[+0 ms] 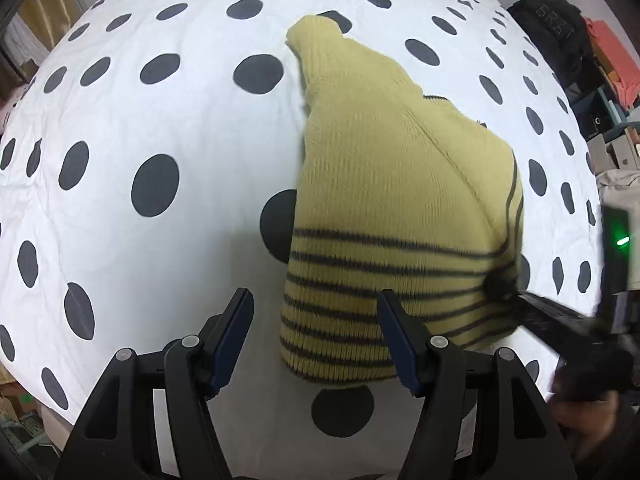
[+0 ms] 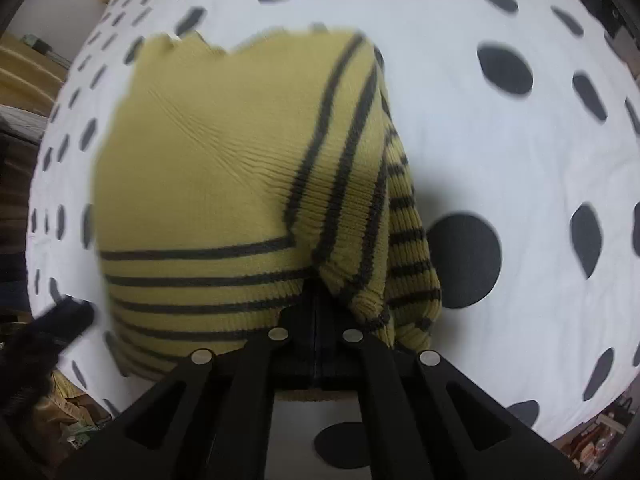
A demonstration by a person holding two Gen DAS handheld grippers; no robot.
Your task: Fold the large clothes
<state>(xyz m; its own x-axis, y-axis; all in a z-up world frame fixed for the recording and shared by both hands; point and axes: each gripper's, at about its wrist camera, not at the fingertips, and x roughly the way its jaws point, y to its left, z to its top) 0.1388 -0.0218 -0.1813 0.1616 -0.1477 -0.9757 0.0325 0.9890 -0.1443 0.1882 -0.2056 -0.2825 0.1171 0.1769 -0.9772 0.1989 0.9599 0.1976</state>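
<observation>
Ribbed yellow striped sweater (image 2: 248,184) pinched by right tool (image 2: 316,312).

Even, soft indoor light, faint shadows; strong fisheye bending and dark corners, with the right-wrist view motion-blurred.

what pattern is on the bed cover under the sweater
White with dark grey polka dots; the bed cover shows best in the left wrist view.

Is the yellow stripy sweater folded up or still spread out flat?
Partly folded. The sweater is doubled into a narrow bundle on the spotted sheet, and the right gripper pinches its striped edge.
</observation>
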